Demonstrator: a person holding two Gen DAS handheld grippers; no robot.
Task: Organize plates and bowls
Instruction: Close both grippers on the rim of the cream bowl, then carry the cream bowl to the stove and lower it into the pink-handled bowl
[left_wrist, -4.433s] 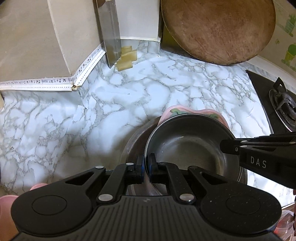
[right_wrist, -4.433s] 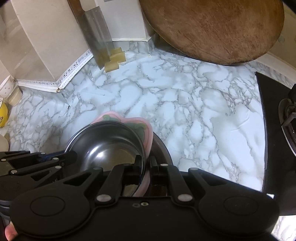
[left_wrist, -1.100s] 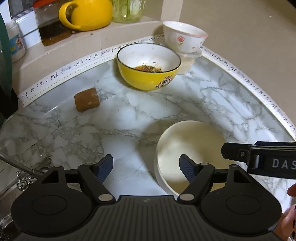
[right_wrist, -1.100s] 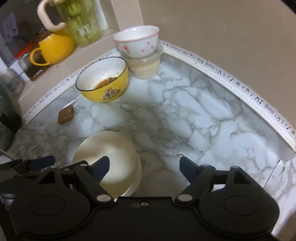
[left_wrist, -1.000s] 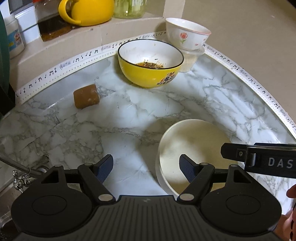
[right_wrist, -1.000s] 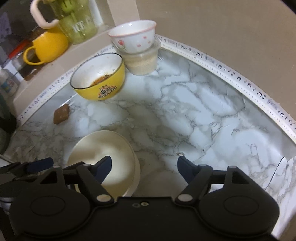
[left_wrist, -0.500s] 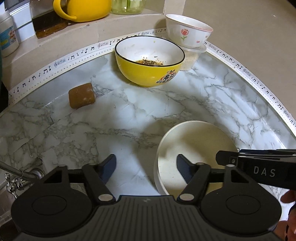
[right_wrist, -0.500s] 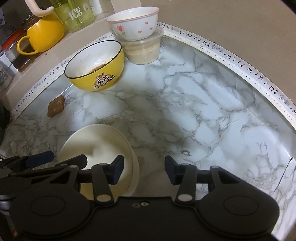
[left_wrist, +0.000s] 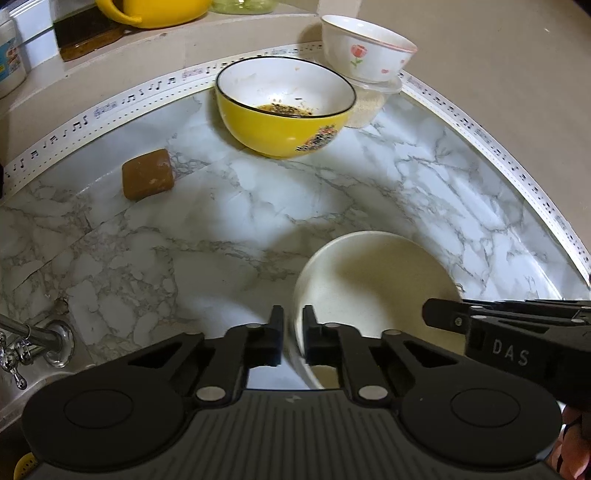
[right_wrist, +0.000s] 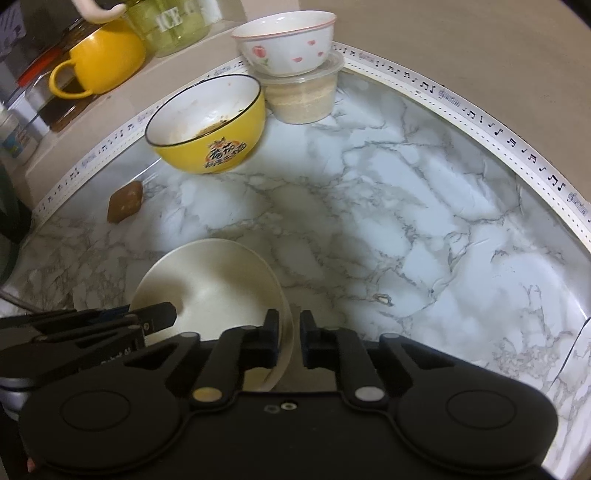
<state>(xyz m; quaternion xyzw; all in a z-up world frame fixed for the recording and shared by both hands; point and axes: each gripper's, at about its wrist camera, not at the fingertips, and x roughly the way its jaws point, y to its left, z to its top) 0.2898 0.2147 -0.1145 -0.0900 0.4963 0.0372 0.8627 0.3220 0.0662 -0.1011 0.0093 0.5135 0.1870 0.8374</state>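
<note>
A cream bowl (left_wrist: 380, 291) sits on the marble counter, also in the right wrist view (right_wrist: 210, 291). My left gripper (left_wrist: 293, 332) is shut on its left rim. My right gripper (right_wrist: 288, 334) is shut on its right rim; that gripper shows in the left wrist view (left_wrist: 439, 317). Behind it stands a yellow bowl (left_wrist: 284, 110) with food residue, also in the right wrist view (right_wrist: 210, 129). A white flowered bowl (left_wrist: 364, 51) rests on a lidded plastic tub (right_wrist: 301, 98).
A brown sponge (left_wrist: 147, 179) lies left of the yellow bowl. A faucet (left_wrist: 33, 339) and sink edge are at the near left. A yellow mug (right_wrist: 99, 59) and a green jar (right_wrist: 170, 26) stand on the back ledge. The counter's taped edge (right_wrist: 498, 133) curves along the wall.
Both grippers were open around the cream bowl half a second ago; both have now closed onto its rim, left and right. Earlier still they held a metal pan elsewhere on the counter.
</note>
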